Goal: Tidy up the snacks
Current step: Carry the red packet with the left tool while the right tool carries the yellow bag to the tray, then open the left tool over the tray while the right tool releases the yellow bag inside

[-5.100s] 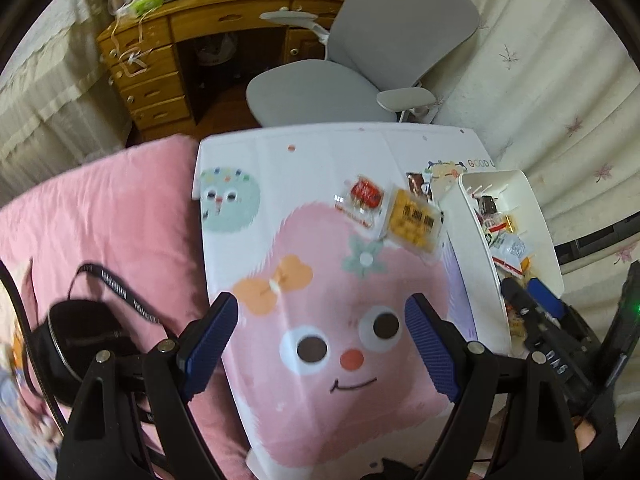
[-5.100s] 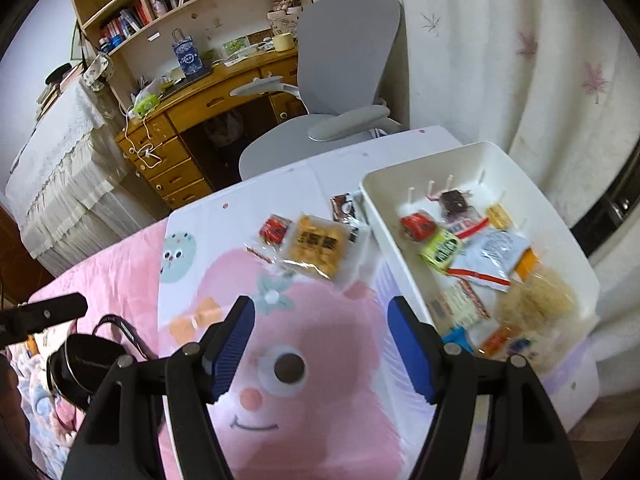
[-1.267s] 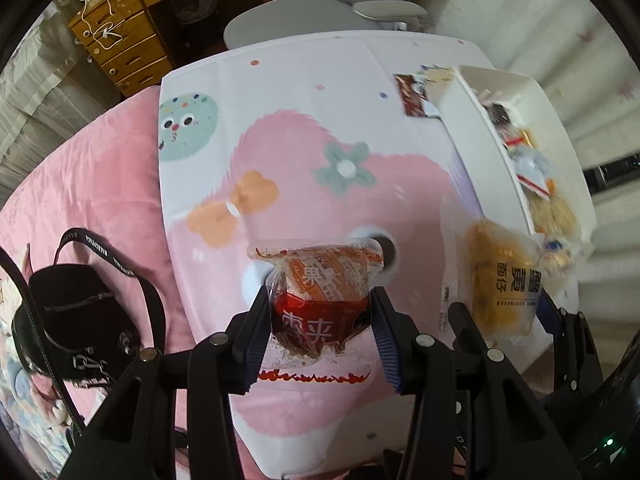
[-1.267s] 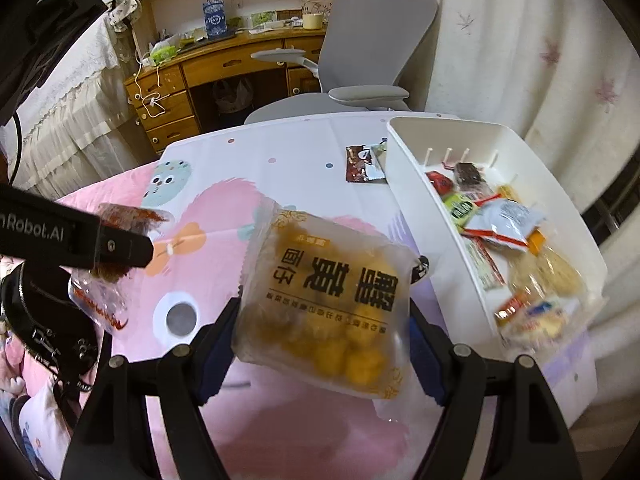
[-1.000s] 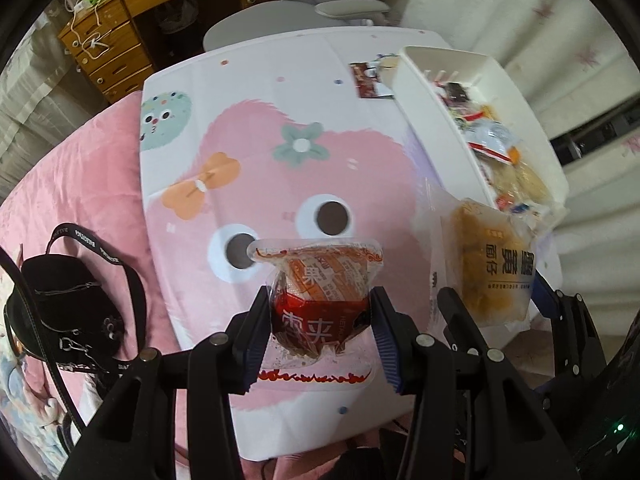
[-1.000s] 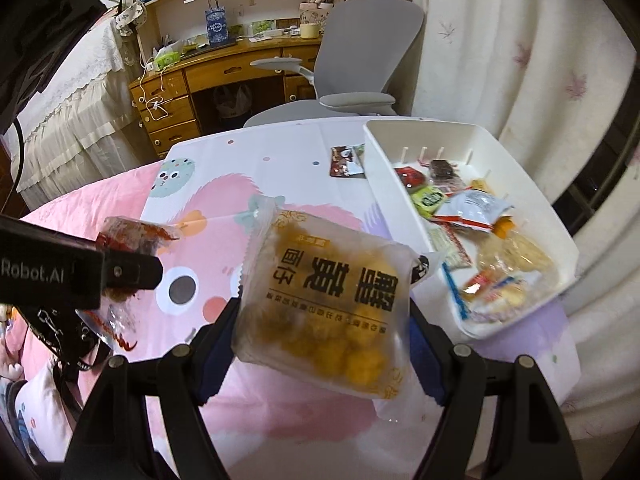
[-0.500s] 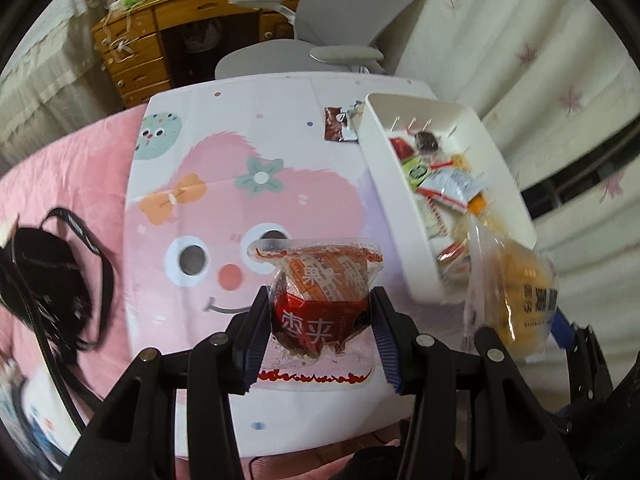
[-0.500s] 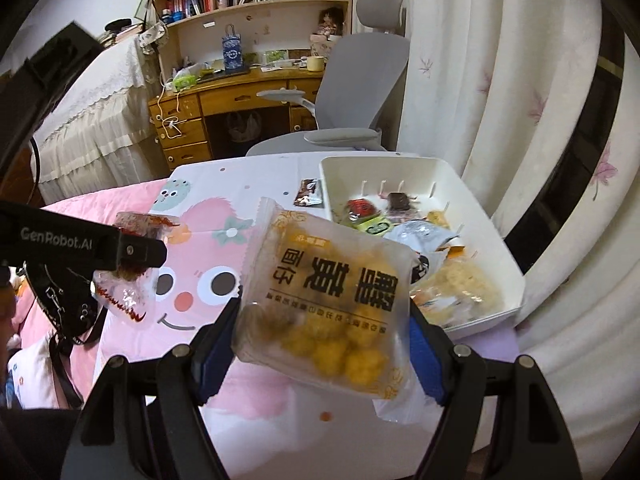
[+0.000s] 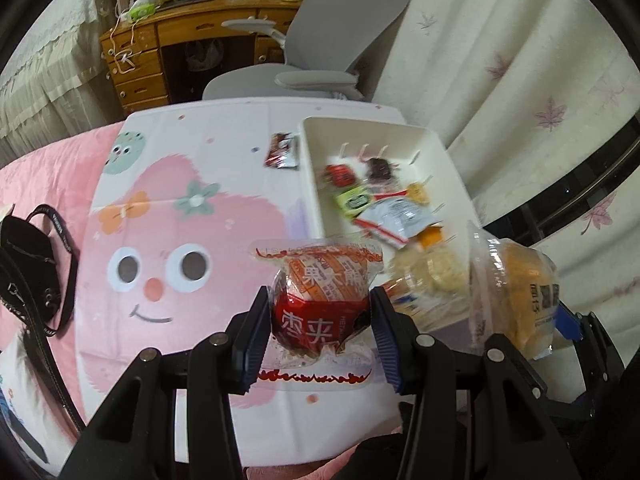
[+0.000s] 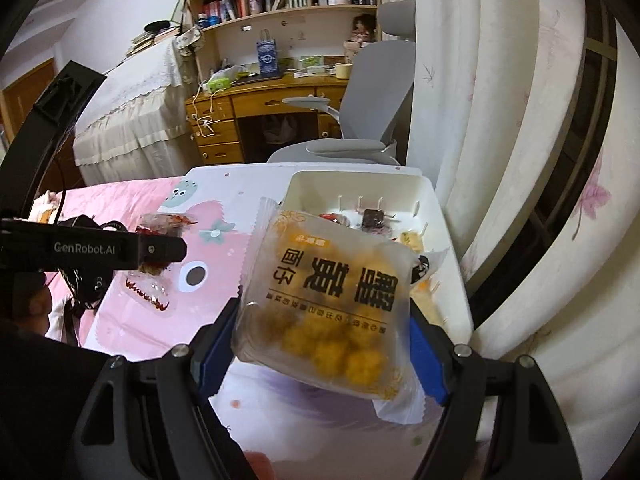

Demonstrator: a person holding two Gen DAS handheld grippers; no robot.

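Left gripper (image 9: 320, 330) jaws stay clamped on the red-and-clear wrapped snack packet (image 9: 320, 300), right gripper (image 10: 320, 352) jaws on the frosted pouch of yellow balls (image 10: 332, 304); both now nearer the white plastic bin (image 9: 404, 130) at the table's far right corner

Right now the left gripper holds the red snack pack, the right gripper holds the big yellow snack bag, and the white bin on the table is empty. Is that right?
Not quite. The white bin is not empty: the left wrist view shows several small snack packets lying in it. The rest stands: the left gripper holds the red snack pack, and the right gripper holds the big yellow snack bag.
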